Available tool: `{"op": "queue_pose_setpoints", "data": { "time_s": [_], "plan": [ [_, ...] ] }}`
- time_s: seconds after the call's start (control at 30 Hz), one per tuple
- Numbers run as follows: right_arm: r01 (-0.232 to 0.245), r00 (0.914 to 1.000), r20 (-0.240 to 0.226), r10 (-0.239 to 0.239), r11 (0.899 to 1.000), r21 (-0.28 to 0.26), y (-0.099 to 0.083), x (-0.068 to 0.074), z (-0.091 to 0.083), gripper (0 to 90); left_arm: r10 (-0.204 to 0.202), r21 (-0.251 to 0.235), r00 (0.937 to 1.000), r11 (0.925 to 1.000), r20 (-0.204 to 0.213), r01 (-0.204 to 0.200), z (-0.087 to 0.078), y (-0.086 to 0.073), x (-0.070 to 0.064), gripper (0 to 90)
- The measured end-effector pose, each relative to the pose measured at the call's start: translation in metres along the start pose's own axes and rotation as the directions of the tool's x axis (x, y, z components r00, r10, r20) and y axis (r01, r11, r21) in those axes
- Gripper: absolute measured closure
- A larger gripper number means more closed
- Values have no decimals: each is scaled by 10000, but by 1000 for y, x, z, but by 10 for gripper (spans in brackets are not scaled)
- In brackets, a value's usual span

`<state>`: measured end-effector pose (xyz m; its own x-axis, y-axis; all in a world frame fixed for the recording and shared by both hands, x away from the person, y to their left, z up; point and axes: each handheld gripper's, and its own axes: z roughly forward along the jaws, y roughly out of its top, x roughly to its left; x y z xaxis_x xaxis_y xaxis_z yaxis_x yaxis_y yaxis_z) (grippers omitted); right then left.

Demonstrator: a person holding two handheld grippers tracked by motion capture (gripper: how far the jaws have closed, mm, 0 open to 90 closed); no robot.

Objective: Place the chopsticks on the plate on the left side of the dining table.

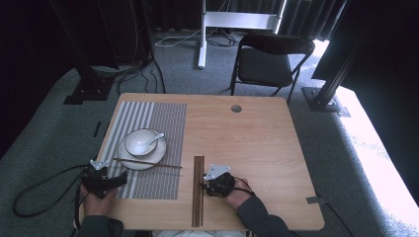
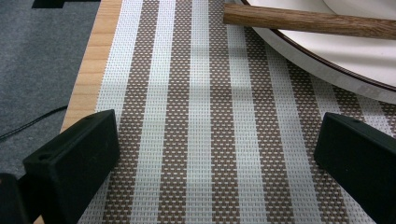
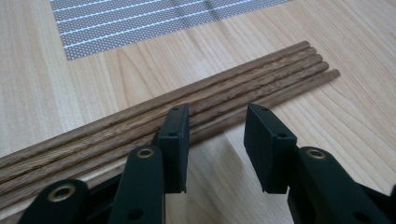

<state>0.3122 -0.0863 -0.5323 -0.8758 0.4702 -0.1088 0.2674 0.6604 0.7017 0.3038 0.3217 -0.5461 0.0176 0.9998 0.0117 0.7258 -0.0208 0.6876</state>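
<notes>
Several brown wooden chopsticks (image 1: pixel 198 190) lie side by side in a bundle on the table, running toward the front edge. My right gripper (image 1: pixel 203 186) sits just right of them; in its own view the chopsticks (image 3: pixel 196 100) pass under the tips of its open jaws (image 3: pixel 215 135), nothing held. A single chopstick (image 1: pixel 148 163) rests across a white plate (image 1: pixel 148 157) that carries a bowl (image 1: pixel 140 142) with a white spoon (image 1: pixel 157 138). My left gripper (image 1: pixel 117 180) is open over the striped placemat (image 2: pixel 201 121), near the plate's rim (image 2: pixel 322 65) and the chopstick's end (image 2: pixel 299 21).
The striped placemat (image 1: pixel 148 148) covers the table's left half. A round hole (image 1: pixel 236 108) is near the far edge. Beyond the table stand a black folding chair (image 1: pixel 269 59) and dark stand legs. Cables trail on the floor at the left.
</notes>
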Motion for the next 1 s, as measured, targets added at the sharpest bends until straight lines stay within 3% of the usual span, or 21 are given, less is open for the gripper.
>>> {"op": "queue_pose_setpoints", "data": {
  "time_s": [0.23,0.47,0.83,1.0],
  "plan": [
    [37,9998,-181,-40,9999,-157,1,3,0,592,4,2,10000,10000,2,-4,0,0,0,3],
    [122,9998,-142,-121,9999,60,0,3,3,592,0,-1,10000,10000,2,0,0,0,0,3],
    [-569,9980,284,557,9974,448,-4,-9,1,651,3,1,10000,10000,0,-3,0,0,0,3],
    [-1035,9927,686,995,9929,581,-5,-16,0,700,2,1,10000,10000,3,-2,0,0,0,3]
  ]
}}
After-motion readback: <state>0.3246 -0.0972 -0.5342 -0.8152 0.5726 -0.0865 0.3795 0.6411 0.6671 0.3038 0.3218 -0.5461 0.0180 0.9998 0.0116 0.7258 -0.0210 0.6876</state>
